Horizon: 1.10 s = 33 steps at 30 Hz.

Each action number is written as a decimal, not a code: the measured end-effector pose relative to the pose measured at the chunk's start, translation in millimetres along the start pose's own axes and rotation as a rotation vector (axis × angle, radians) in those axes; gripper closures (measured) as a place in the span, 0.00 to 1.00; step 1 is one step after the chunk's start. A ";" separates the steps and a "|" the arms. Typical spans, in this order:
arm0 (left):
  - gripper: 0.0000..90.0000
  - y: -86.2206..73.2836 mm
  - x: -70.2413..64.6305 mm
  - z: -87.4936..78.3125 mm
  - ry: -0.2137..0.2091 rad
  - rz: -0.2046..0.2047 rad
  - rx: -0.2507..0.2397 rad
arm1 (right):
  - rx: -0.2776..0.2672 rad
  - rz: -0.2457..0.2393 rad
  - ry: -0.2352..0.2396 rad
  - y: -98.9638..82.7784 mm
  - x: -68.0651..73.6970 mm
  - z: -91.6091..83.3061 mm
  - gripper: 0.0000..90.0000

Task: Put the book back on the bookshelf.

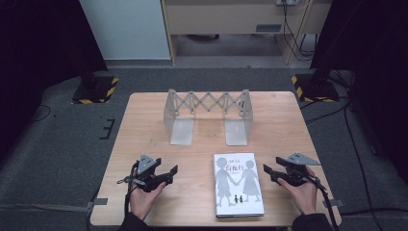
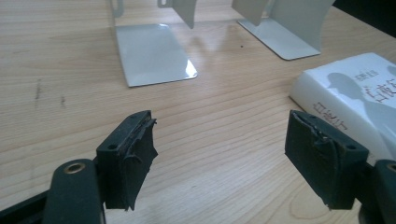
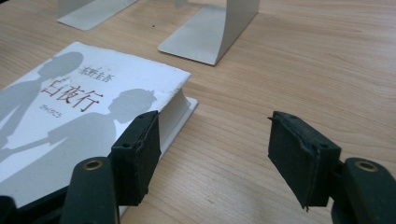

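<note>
Black tools [image 2: 219, 158] [image 3: 215, 158] — wide open, empty.

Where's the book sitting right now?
In the high view the white book lies flat, cover up, at the table's near edge, right of centre, nearer the right hand-held gripper, in front of the expandable metal bookend rack.

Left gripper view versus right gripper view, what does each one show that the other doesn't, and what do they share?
The left gripper view alone shows the book's spine side, with printed characters running down it, and both flat feet of the bookend rack. The right gripper view alone shows the open page edge and the red cover title. Both share the white book, lying flat on the wooden table, and each looks along a gripper with jaws apart: left gripper, right gripper.
</note>
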<state>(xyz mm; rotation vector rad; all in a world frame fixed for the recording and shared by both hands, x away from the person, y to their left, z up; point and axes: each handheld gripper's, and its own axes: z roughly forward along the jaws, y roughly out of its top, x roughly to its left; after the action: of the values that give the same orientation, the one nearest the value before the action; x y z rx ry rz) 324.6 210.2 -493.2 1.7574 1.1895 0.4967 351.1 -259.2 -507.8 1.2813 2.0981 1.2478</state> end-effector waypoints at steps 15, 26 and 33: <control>0.26 2.9 -42.0 17.6 -0.082 0.067 0.014 | 0.000 0.009 0.076 -0.4 15.7 4.4 0.36; 0.27 1.0 -63.6 29.9 -0.128 0.101 0.043 | 0.000 0.008 0.119 -2.0 26.0 6.7 0.35; 0.28 -5.0 -80.5 40.3 -0.161 0.137 0.078 | 0.010 0.006 0.150 -5.7 34.4 9.0 0.34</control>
<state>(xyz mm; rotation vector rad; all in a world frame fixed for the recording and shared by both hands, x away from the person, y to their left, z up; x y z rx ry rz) 315.6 121.2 -504.5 1.9166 0.9928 0.3849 336.8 -226.6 -513.3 1.2340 2.2068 1.3763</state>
